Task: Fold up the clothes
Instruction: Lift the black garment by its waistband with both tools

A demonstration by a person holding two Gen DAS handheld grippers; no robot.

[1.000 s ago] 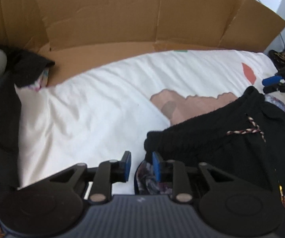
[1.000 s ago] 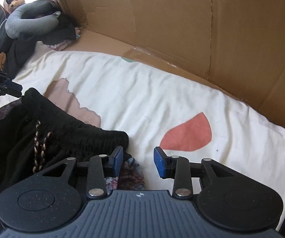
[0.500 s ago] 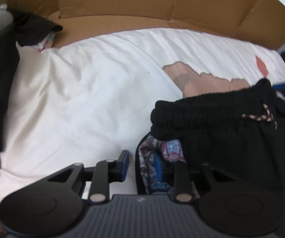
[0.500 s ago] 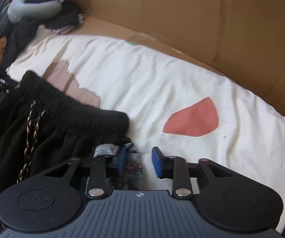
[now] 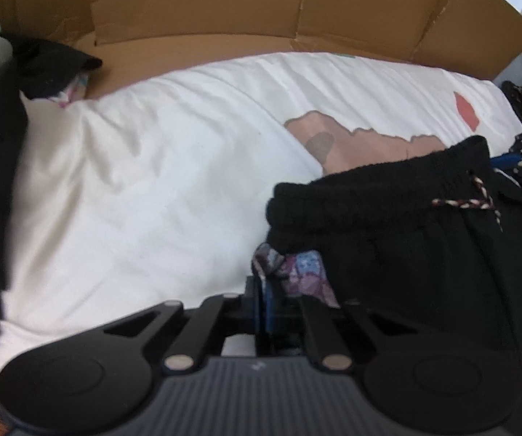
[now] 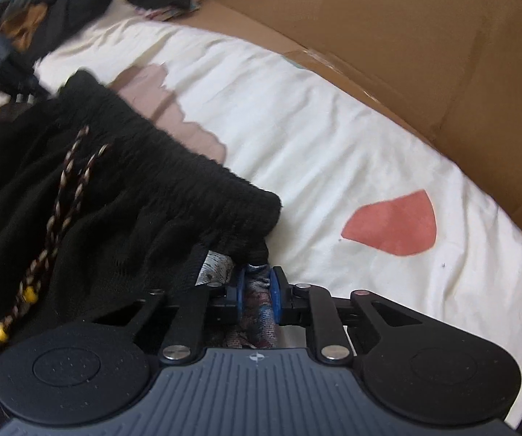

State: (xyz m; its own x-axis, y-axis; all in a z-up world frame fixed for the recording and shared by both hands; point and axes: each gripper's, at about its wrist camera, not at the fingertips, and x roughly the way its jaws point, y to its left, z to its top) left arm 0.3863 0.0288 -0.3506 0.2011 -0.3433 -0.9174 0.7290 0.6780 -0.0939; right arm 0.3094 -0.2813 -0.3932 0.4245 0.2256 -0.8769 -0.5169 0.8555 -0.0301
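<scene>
Left hand-held gripper [image 5: 261,303] at the bottom centre of its frame: jaws just pinched together, and whether any cloth is caught between the blue pads is hard to tell, though the patterned fabric [image 5: 306,272] bunches right beside them. Right hand-held gripper [image 6: 257,289] has been closing too, and its pads are clamped on a strip of that same patterned cloth. Above and beside both sits the black garment [image 5: 406,225], waistband and drawstring [image 6: 75,174] running across the white bedsheet [image 5: 152,181], cardboard [image 6: 406,36] walling the top of each frame. This looks like the grab at two corners; next call is a lift and pull apart to spread it flat.
</scene>
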